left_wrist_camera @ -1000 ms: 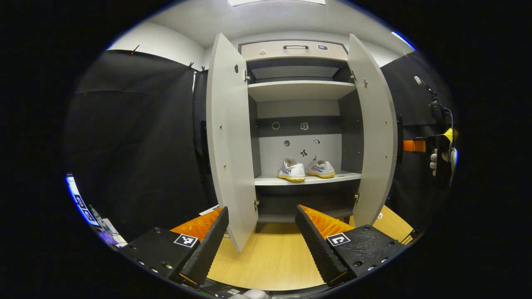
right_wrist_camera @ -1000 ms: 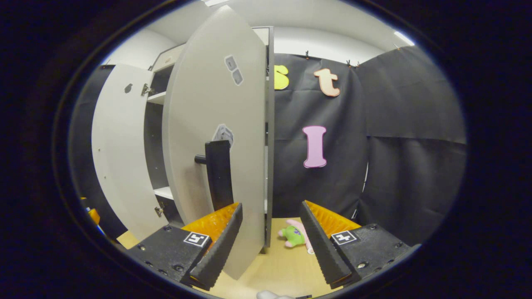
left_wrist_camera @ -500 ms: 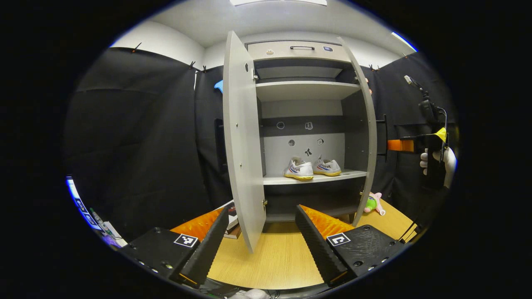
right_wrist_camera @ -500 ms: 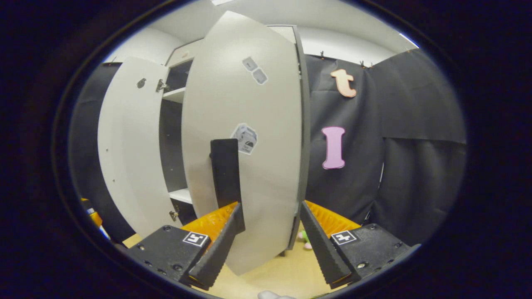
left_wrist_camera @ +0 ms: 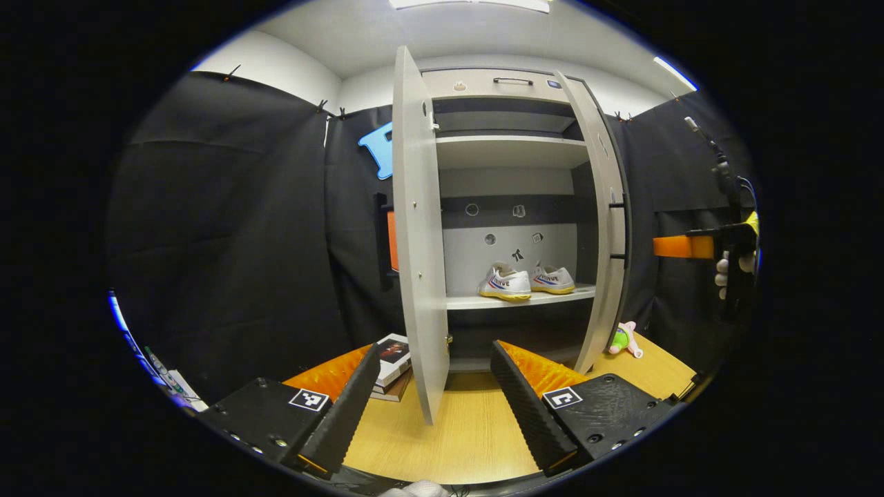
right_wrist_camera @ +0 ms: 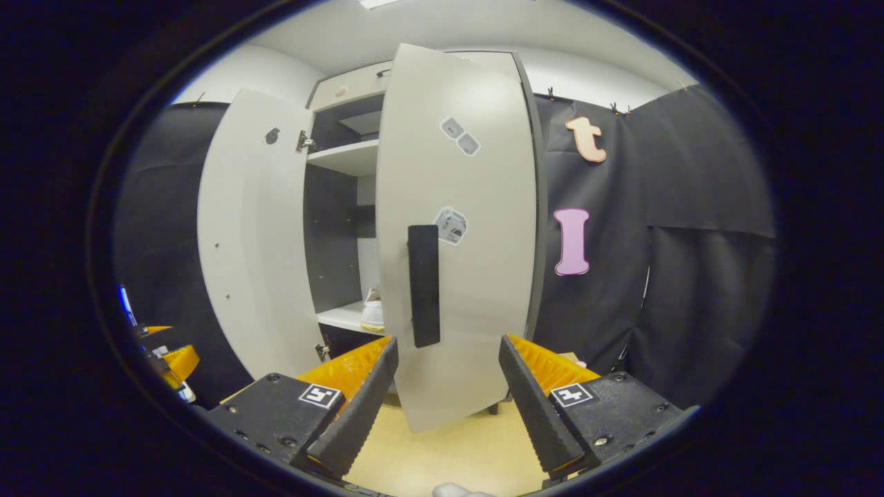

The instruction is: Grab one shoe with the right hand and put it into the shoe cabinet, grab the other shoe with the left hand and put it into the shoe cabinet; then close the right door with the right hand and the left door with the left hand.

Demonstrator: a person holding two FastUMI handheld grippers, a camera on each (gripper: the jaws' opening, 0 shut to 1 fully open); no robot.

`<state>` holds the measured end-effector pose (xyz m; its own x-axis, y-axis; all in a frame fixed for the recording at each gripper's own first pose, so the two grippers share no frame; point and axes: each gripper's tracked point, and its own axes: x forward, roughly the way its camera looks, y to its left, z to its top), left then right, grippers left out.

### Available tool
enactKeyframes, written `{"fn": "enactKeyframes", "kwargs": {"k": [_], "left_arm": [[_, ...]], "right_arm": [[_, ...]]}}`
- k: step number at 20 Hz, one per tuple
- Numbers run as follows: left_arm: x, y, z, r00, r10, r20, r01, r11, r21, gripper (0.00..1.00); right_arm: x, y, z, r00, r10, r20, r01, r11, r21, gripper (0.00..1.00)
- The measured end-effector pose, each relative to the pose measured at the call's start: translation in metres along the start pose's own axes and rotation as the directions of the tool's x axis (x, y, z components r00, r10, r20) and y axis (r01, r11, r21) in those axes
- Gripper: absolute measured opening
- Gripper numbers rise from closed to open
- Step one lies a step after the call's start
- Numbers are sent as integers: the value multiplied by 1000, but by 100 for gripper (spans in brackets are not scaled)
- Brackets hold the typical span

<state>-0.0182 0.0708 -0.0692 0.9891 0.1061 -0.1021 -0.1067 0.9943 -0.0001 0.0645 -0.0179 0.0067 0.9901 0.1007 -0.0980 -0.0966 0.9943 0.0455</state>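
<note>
Two white shoes, one (left_wrist_camera: pixel 506 283) beside the other (left_wrist_camera: pixel 552 279), sit side by side on the cabinet's lower shelf (left_wrist_camera: pixel 518 299). The left door (left_wrist_camera: pixel 418 241) stands open, edge-on to my open left gripper (left_wrist_camera: pixel 431 407), which is back from the cabinet with nothing in it. The right door (left_wrist_camera: pixel 604 228) is swung partway shut. My right gripper (right_wrist_camera: pixel 445 407) is open and empty, just in front of that door's outer face (right_wrist_camera: pixel 459 241), below its black handle (right_wrist_camera: pixel 423 286). In the left gripper view the right gripper (left_wrist_camera: pixel 690 246) shows at the far right, held by a gloved hand (left_wrist_camera: pixel 732 266).
A stack of books (left_wrist_camera: pixel 390 366) lies on the wooden floor (left_wrist_camera: pixel 469 435) left of the cabinet's foot. A small plush toy (left_wrist_camera: pixel 621 338) lies at its right. A drawer (left_wrist_camera: pixel 507 81) tops the cabinet. Black cloth walls surround the booth.
The right door has swung from wide open to partway shut, with the right gripper following its outer face. The left gripper's view has shifted, so the left door now looks edge-on.
</note>
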Motion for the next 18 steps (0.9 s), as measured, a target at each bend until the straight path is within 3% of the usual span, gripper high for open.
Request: {"fn": "enactKeyframes", "kwargs": {"k": [6,12,18], "left_arm": [[42,59,24,996,65,53,-66,998,9,96],[99,104,52,986,122,111,-124,992,12,96],[135,126,50,982,167,87,-168,986,-1,94]], "right_arm": [[-34,25,-26,999,1,-36,0,1000,20,96],[-53,10,-51,994,-67,-85,71,997,39,96],[-62,3,-53,990,-110,-92,114,993,39,96]]}}
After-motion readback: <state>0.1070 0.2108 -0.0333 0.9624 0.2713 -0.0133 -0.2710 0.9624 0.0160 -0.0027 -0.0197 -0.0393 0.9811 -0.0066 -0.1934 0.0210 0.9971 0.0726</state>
